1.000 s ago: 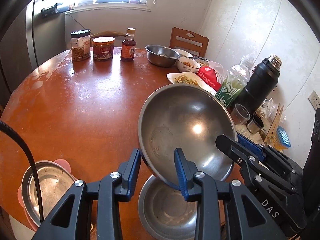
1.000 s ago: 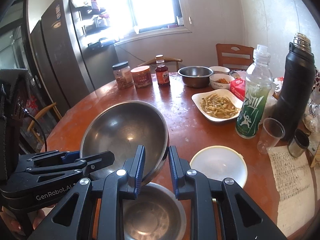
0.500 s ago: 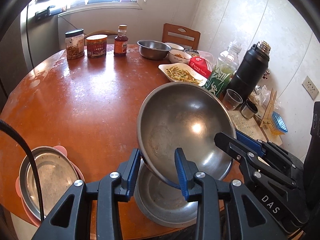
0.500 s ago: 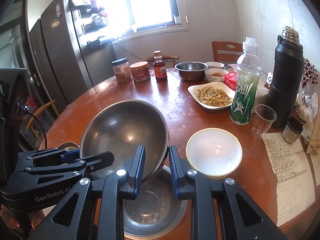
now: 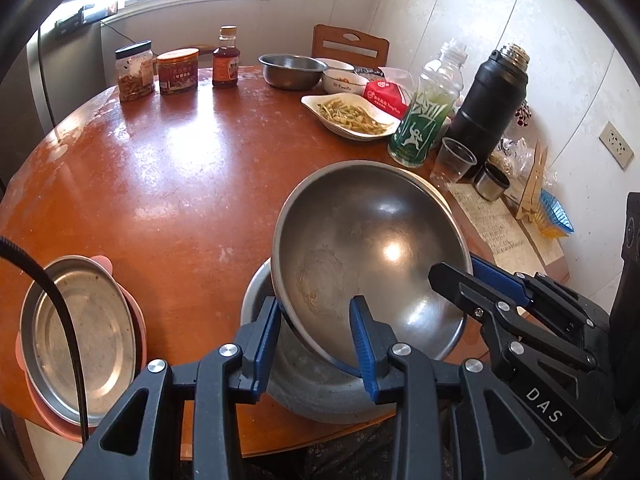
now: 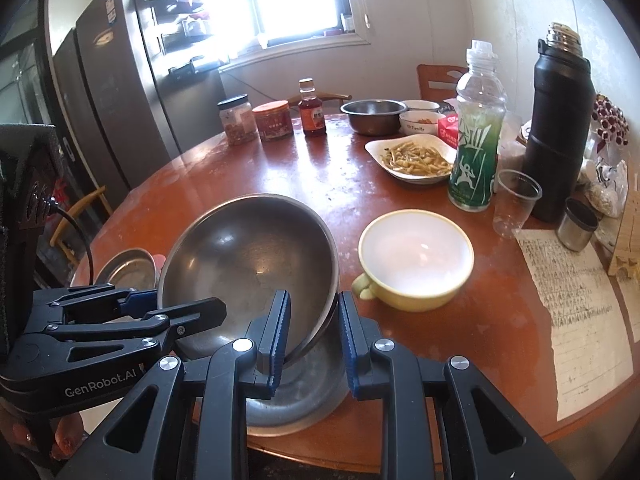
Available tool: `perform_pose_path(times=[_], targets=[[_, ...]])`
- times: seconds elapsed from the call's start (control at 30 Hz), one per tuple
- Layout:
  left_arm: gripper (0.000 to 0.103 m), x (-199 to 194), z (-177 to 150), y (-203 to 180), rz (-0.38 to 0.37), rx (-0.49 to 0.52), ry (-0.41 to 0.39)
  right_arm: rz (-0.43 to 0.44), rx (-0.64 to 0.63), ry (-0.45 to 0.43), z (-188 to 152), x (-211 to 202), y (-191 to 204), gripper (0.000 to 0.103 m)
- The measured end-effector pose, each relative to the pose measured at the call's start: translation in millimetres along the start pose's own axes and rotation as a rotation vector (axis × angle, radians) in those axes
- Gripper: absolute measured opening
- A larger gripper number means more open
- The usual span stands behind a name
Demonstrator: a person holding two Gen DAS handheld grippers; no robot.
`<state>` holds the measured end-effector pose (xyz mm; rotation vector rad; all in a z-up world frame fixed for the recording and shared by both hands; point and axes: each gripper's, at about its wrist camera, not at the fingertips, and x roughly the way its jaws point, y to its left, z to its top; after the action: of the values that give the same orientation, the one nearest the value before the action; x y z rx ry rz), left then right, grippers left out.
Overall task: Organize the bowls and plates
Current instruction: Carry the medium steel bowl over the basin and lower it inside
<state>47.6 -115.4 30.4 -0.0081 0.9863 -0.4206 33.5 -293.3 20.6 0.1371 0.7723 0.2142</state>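
A large steel bowl (image 5: 368,248) (image 6: 248,256) hangs tilted over a second steel bowl (image 5: 320,384) (image 6: 304,392) that sits at the table's near edge. The tilted bowl's lower rim dips into the one below. My left gripper (image 5: 316,320) is shut on its near rim and shows in the right wrist view at the bowl's left side (image 6: 132,304). My right gripper (image 6: 312,320) is shut on the rim at the other side, and appears in the left wrist view (image 5: 480,280). A steel plate (image 5: 80,340) (image 6: 128,268) lies on a pink plate (image 5: 132,320) at the left.
A yellow bowl (image 6: 416,256) stands right of the steel bowls. Behind it are a plastic cup (image 6: 516,204), green bottle (image 6: 476,148), black flask (image 6: 556,128) and a dish of food (image 6: 412,158). Jars (image 5: 176,70), a small steel bowl (image 5: 292,70) and a paper sheet (image 6: 576,308) sit farther off.
Both grippers have come back toward the near table edge and sunk a little with the large bowl. More of the bowl beneath it now shows.
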Motion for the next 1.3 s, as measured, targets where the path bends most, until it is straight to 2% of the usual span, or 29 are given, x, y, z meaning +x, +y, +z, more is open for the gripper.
perform_pose_path(times=[0.83, 1.3], targets=[[0.035, 25.1, -17.9, -2.6, 0.005, 0.002, 0.089, 0.001, 0.001, 0.073, -22.4, 11.8, -1.7, 0.026], [0.035, 33.7, -20.4, -0.7, 0.016, 0.006, 0.114, -0.008, 0.004, 0.102, -26.2, 21.1, 1.0, 0.027]])
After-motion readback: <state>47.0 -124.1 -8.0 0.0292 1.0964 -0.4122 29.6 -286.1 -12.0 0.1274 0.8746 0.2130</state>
